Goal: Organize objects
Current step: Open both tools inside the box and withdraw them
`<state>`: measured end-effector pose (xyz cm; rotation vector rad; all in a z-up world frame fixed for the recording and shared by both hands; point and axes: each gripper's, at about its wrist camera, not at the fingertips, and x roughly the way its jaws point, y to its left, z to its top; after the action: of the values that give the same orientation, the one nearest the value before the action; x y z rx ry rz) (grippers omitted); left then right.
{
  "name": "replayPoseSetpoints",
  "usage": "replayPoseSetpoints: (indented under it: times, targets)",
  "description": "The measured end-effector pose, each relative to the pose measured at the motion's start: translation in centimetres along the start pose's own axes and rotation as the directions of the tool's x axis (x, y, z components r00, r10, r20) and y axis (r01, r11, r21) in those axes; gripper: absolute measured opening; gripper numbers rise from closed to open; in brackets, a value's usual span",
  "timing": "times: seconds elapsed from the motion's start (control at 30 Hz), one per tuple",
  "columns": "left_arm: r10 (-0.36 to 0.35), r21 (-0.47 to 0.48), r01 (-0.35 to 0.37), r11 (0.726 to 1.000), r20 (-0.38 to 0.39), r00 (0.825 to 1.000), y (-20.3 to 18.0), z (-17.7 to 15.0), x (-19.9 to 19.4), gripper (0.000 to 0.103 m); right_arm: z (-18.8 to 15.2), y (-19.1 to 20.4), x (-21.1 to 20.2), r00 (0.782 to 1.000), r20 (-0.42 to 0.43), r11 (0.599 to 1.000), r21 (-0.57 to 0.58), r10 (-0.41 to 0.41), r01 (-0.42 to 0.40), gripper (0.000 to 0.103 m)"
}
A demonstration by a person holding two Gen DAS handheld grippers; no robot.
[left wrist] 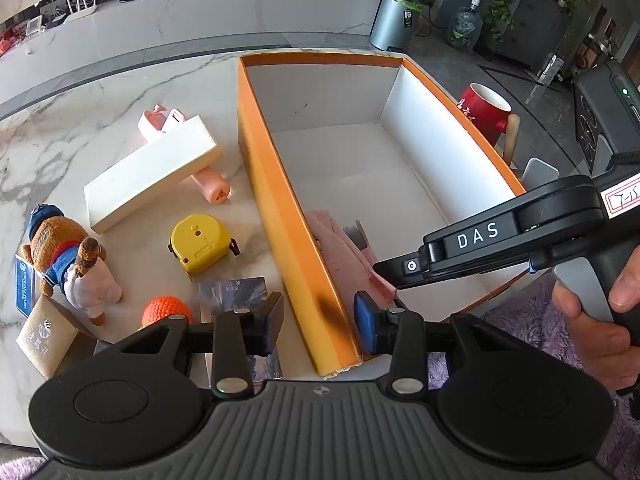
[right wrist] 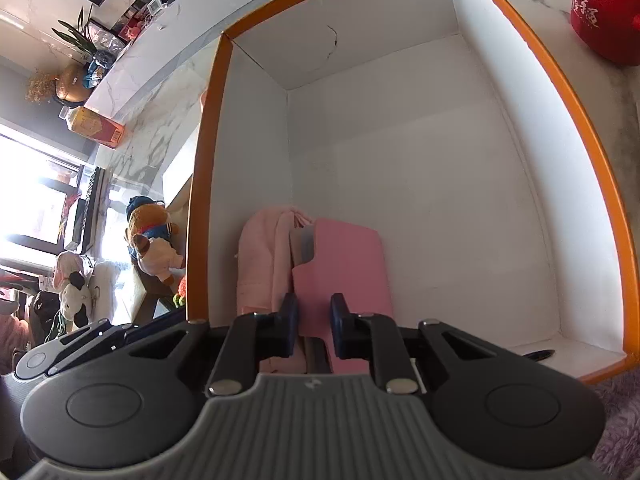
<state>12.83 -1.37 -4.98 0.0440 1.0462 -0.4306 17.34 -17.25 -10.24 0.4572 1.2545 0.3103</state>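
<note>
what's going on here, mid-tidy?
A person with two handheld grippers is packing items into the orange cardboard box with white inside. The right gripper is inside the box, fingers either side of a pink flat case beside a folded pale pink cloth. The left gripper straddles the box's near wall, open. The yellow tape measure, orange ball and teddy bear wait on the marble table.

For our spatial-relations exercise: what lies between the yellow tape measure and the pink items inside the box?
The box's orange side wall stands between the yellow tape measure on the marble and the pink items inside, seen in the left wrist view.
</note>
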Motion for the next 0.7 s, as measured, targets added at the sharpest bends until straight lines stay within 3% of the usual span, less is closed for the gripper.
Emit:
replayPoseSetpoints:
  times: [0.7]
  targets:
    - [-0.010, -0.029, 0.011, 1.000, 0.048, 0.999, 0.8, -0.4, -2.5, 0.046, 0.1, -0.6, -1.6, 0.998, 0.049, 0.999, -0.042, -0.031, 0.033, 0.020]
